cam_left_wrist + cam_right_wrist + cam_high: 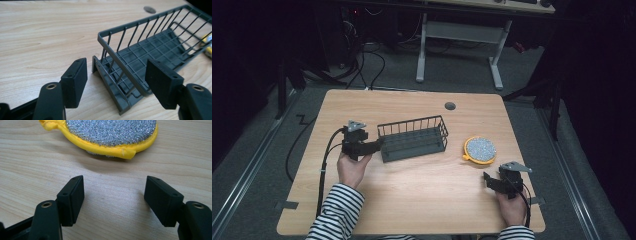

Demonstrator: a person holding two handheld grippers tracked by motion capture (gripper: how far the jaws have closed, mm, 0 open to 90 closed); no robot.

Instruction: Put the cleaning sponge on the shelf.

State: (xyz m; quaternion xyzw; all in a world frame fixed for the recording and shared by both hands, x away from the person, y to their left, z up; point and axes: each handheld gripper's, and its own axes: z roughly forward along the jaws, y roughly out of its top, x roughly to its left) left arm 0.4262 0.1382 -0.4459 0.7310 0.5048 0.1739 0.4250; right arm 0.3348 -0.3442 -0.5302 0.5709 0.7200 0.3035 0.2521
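Hands come in at the near edge of the worktop, your striped sleeves below them. Your right tool sits near the right front corner with its jaws spread wide and nothing between them; in the right gripper view, bare wood lies between the pads. Just ahead of it lies the round scrubber, silver mesh with a yellow rim, flat on the wood and apart from the jaws. Your left tool is farther in, at the left end of the dark wire basket. Its jaws stand wide, straddling the basket's near corner without pressing on it. The basket rests near the worktop's middle, the scrubber just beside its right end.
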